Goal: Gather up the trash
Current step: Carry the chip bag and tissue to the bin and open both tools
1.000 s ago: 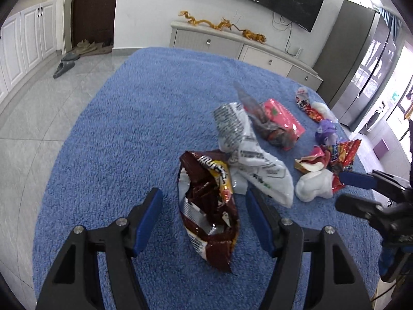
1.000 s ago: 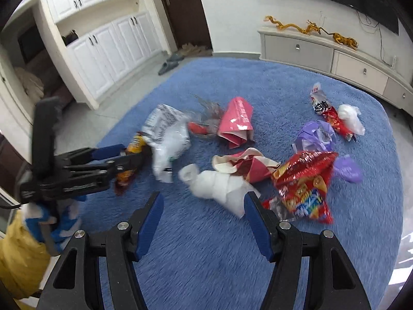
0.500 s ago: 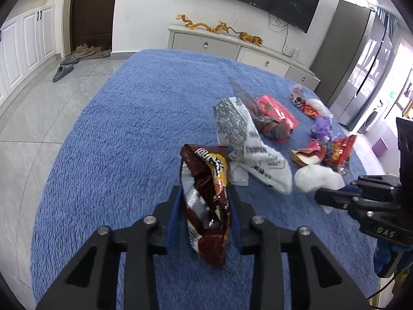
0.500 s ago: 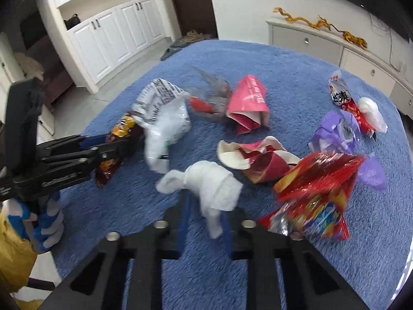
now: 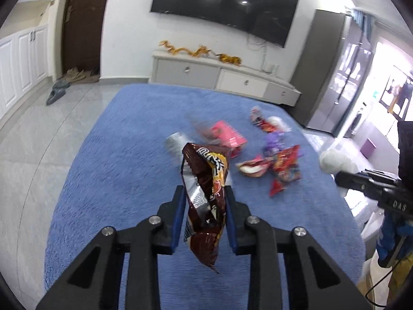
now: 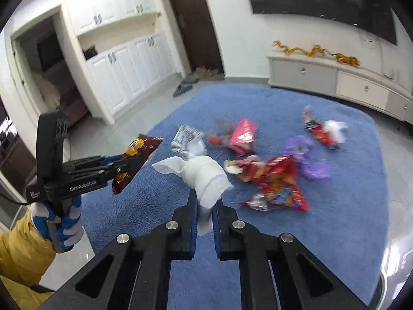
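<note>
home living room, wall television (image 5: 224,10), blue rug (image 5: 124,160), sideboard (image 6: 335,80)

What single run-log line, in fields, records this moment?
left gripper: closing on brown snack bag, lifted | right gripper: shut on white tissue wad, lifted | blue rug: wrappers remain

The litter on the blue rug (image 5: 124,155) is smeared by motion blur: a pink packet (image 5: 227,135) and a silver wrapper (image 6: 187,142), print unreadable. The brown snack bag (image 5: 206,193) hides perhaps half that wrapper in the left wrist view.
</note>
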The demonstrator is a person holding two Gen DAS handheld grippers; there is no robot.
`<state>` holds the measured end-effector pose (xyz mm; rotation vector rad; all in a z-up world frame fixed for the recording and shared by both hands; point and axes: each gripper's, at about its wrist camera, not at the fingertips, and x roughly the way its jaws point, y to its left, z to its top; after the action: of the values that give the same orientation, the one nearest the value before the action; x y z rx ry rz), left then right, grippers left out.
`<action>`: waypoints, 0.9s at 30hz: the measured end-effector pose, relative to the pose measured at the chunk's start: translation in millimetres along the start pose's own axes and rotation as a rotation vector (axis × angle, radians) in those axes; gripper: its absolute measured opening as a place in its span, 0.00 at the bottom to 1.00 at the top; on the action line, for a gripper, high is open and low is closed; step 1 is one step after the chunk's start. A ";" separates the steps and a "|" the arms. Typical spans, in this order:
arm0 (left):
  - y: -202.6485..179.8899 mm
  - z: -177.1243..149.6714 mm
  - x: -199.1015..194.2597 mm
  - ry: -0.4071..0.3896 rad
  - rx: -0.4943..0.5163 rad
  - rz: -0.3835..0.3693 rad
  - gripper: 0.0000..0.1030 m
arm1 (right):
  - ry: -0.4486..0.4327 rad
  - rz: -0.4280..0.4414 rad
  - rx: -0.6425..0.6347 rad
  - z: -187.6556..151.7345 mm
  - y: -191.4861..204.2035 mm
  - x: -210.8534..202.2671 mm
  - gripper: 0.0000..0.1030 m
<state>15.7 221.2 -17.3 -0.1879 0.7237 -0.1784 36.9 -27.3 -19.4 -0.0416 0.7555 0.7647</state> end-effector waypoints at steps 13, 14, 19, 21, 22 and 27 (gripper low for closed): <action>-169.9 24.9 36.0 0.067 0.236 -0.280 0.24 | -0.064 -0.405 0.342 -97.6 -131.0 -145.8 0.10; -187.8 23.8 42.6 0.083 0.261 -0.300 0.24 | -0.060 -0.429 0.378 -109.4 -142.4 -152.9 0.10; -278.6 14.7 85.3 0.181 0.381 -0.376 0.24 | -0.031 -0.496 0.553 -162.6 -196.1 -171.9 0.10; -307.6 10.4 102.8 0.216 0.412 -0.397 0.24 | -0.016 -0.501 0.603 -177.3 -213.2 -171.8 0.10; -325.4 7.2 113.7 0.239 0.429 -0.408 0.24 | -0.008 -0.502 0.625 -183.1 -221.5 -171.1 0.10; -394.4 -13.0 154.3 0.321 0.501 -0.440 0.26 | 0.038 -0.492 0.708 -208.9 -260.1 -158.9 0.12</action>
<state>82.4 -196.9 -34.1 0.1697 0.9259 -0.8143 1.7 -377.2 -132.9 0.3850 0.9691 0.0044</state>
